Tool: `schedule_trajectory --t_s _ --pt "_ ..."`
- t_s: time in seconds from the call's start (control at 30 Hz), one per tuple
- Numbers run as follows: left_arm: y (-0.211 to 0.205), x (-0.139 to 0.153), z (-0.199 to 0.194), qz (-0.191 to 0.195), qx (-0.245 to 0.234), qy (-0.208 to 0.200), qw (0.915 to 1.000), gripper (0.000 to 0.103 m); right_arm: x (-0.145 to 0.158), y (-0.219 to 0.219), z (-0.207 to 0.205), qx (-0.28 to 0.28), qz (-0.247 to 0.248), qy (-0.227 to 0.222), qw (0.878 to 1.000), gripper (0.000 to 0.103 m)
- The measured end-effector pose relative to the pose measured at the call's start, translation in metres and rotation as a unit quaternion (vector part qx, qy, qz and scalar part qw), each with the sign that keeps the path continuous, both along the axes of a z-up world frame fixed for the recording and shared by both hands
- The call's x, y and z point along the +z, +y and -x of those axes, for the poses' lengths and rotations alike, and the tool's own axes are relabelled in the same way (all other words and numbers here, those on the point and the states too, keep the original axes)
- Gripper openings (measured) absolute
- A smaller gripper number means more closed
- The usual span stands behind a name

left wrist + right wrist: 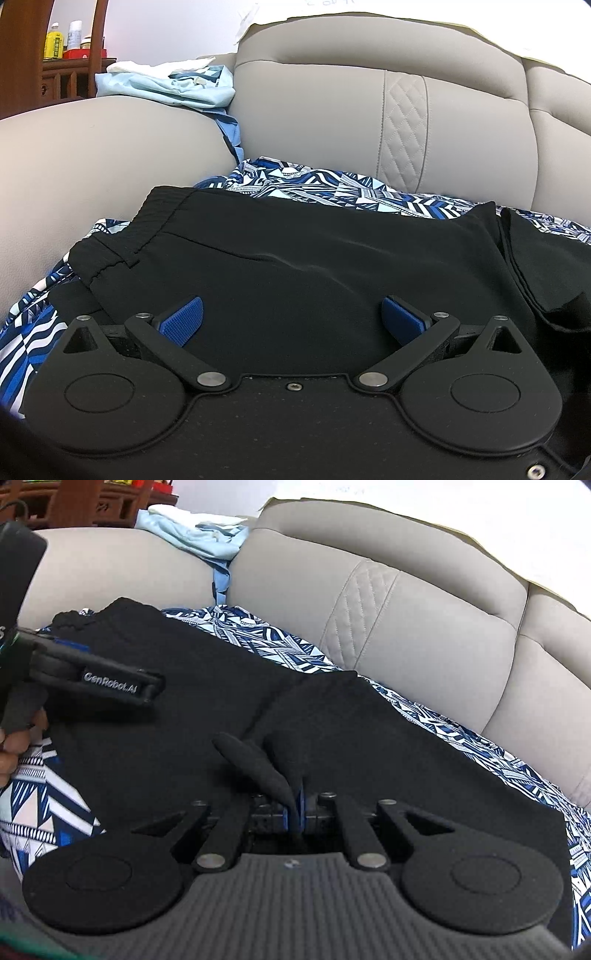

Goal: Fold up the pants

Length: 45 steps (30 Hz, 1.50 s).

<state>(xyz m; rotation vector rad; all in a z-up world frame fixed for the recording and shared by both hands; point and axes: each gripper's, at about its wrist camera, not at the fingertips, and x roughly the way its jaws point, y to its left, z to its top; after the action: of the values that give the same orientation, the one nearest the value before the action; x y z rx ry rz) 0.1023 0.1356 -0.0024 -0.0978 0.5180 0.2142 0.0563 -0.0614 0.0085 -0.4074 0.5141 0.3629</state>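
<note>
Black pants (295, 251) lie on a blue-and-white patterned cloth (332, 184) on a beige sofa. Their elastic waistband (122, 236) is at the left. My left gripper (291, 317) is open, its blue pads (183, 321) spread wide just above the pants near the waistband. It also shows in the right wrist view (92, 679), at the left over the pants. My right gripper (295, 805) is shut on a pinched fold of the black pants (266, 760), near the folded-over leg part (332, 716).
The sofa backrest (314, 118) rises behind the pants and the armrest (110, 140) stands at the left. A pile of light blue clothes (166, 86) lies on the armrest. A wooden shelf with bottles (66, 44) stands at the far left.
</note>
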Motion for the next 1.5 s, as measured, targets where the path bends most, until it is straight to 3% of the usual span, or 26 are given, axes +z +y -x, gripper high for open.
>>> schedule_trajectory --t_s 0.17,0.2,0.33,0.43,0.7,0.8,0.9,0.97,1.07,1.1,1.13,1.23,1.27,1.37,1.5 --pt "0.0 0.0 0.001 0.0 0.001 0.0 1.0 0.103 -0.003 0.001 0.005 -0.012 -0.006 -0.005 1.0 0.022" --pt "0.0 0.0 0.001 0.0 0.001 0.0 1.0 0.103 -0.004 0.0 0.007 -0.016 -0.008 -0.007 1.0 0.038" --pt "0.0 0.0 0.001 0.0 0.002 0.0 1.0 0.103 -0.003 -0.006 0.014 -0.028 -0.043 0.004 0.999 0.066" --pt "0.0 0.0 0.001 0.001 0.002 -0.001 1.0 0.103 -0.004 -0.014 0.02 -0.02 -0.085 0.03 0.996 0.077" --pt "0.0 0.001 0.002 0.001 0.004 -0.003 1.0 0.103 -0.003 -0.031 0.055 0.031 -0.136 0.067 0.988 0.085" --pt "-0.001 0.005 0.012 0.009 0.015 -0.023 0.9996 0.103 0.001 -0.048 0.062 0.031 -0.172 0.077 0.982 0.086" --pt "-0.008 0.018 0.029 0.028 -0.028 -0.075 0.9964 0.102 0.003 -0.076 0.066 -0.021 -0.193 0.049 0.98 0.086" --pt "-0.023 0.029 0.042 0.017 -0.074 -0.108 0.9912 0.102 0.004 -0.097 0.068 -0.074 -0.199 0.022 0.977 0.086" --pt "-0.053 0.038 0.053 0.004 -0.133 -0.121 0.9836 0.101 0.005 -0.128 0.067 -0.15 -0.19 -0.015 0.97 0.086" --pt "-0.063 0.04 0.053 0.006 -0.151 -0.117 0.9816 0.099 0.004 -0.135 0.066 -0.169 -0.182 -0.026 0.968 0.086" --pt "-0.074 0.04 0.053 0.011 -0.166 -0.111 0.9797 0.09 0.002 -0.142 0.064 -0.184 -0.175 -0.037 0.966 0.087" --pt "-0.102 0.035 0.052 0.03 -0.199 -0.091 0.9753 0.04 -0.005 -0.153 0.059 -0.212 -0.15 -0.062 0.964 0.087" --pt "-0.11 0.032 0.051 0.036 -0.208 -0.079 0.9742 0.03 -0.008 -0.154 0.058 -0.218 -0.144 -0.07 0.963 0.087" --pt "-0.13 0.021 0.05 0.048 -0.221 -0.054 0.9726 0.029 -0.018 -0.154 0.054 -0.229 -0.138 -0.079 0.96 0.087" --pt "-0.152 0.004 0.052 0.012 -0.214 -0.029 0.9763 0.028 -0.035 -0.15 0.05 -0.234 -0.112 -0.088 0.962 0.09"
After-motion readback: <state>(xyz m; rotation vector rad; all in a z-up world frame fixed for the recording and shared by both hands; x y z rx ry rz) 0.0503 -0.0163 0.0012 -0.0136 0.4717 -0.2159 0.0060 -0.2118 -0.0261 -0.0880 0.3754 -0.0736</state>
